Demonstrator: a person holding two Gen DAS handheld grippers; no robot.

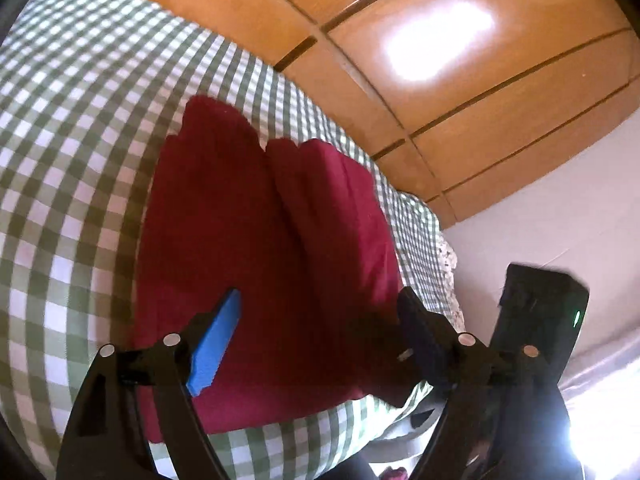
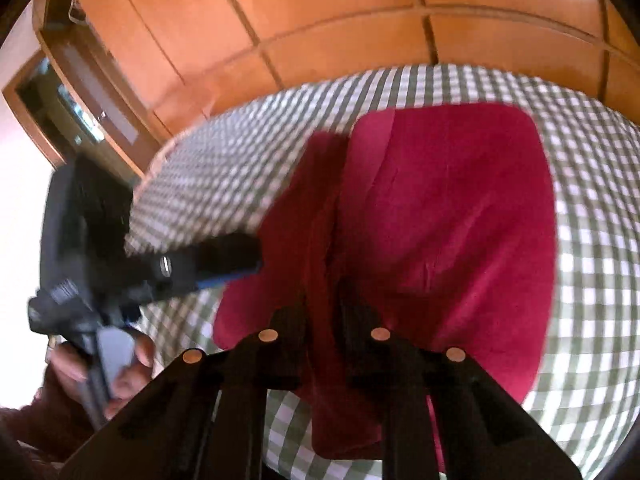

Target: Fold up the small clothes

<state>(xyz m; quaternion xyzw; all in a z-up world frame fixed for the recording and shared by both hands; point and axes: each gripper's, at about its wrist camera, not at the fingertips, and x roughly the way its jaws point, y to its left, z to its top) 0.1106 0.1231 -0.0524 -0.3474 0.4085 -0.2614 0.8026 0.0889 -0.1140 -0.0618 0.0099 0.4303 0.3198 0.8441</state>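
The left hand (image 2: 116, 364) grips the handle of the left gripper (image 1: 316, 336) at the left edge of the right wrist view. This gripper reaches to the right, and its tip meets the left edge of the red cloth (image 2: 448, 216). In its own view the jaws stand spread wide: the blue pad (image 1: 216, 344) lies over the near left part of the cloth, and the dark right finger (image 1: 420, 332) lies at the cloth's right edge. Nothing is pinched between them.

The cloth rests on the green-and-white checked cover (image 1: 76, 152), near its middle. The cloth lies partly folded. In the left wrist view a raised fold runs from near to far along its centre.

To the right, the right gripper (image 2: 324, 308) points down at the near part of the cloth. Its two black fingers (image 2: 288, 320) stand close together with a vertical ridge of red fabric between them. The jaws pinch that ridge and hold it raised above the cover.

Orange wooden panels (image 2: 320, 12) fill the background in both views.
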